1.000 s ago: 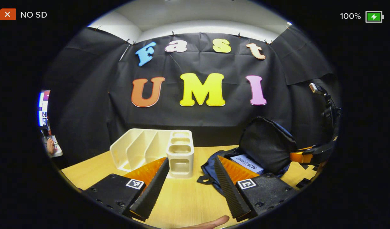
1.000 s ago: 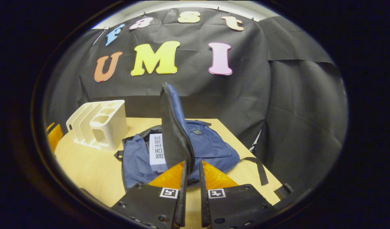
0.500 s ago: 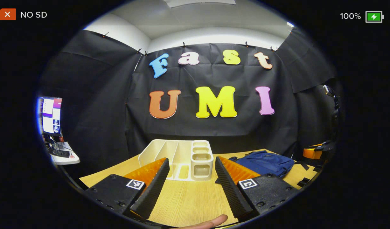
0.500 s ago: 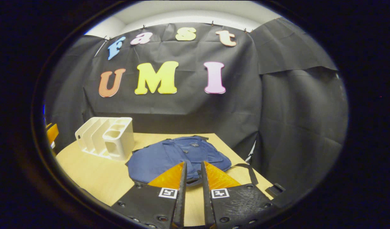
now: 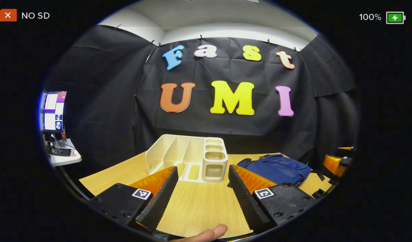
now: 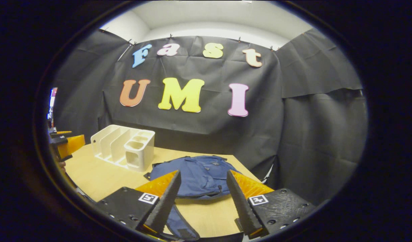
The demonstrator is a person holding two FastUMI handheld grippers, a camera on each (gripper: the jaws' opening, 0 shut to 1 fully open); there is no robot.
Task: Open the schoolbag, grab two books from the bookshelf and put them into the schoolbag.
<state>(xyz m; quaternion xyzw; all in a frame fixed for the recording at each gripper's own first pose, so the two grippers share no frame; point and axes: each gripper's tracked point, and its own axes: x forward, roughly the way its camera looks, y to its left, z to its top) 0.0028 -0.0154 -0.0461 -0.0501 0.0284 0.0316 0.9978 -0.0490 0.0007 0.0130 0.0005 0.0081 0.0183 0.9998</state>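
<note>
- The blue schoolbag (image 6: pixel 196 174) lies flat on the wooden worktop (image 6: pixel 101 174), with its flap down.
- What is inside the schoolbag is hidden.
- The white bookshelf (image 6: pixel 125 148) stands on the worktop just beside the schoolbag, on the side away from the right gripper (image 6: pixel 202 198).
- The slots of the bookshelf (image 5: pixel 189 158) that face the left gripper view look bare.
- The right gripper hangs over the near edge of the schoolbag. Its two fingers are spread wide and hold nothing.
- A strap (image 6: pixel 179 225) of the schoolbag runs under the right gripper toward the camera. Its end is cut off at the bottom of the view.
- The left gripper (image 5: pixel 201 198) hangs over the bare worktop (image 5: pixel 196 208) in front of the bookshelf. Its fingers are spread wide and hold nothing.
- A fingertip (image 5: pixel 209 233) of the person peeks in below the left gripper. The rest of the hand is cut off.
- In the left gripper view the schoolbag (image 5: pixel 276 168) is partly hidden behind one finger.
- In that view, part of the right gripper shows past the schoolbag, but it is cut off.
</note>
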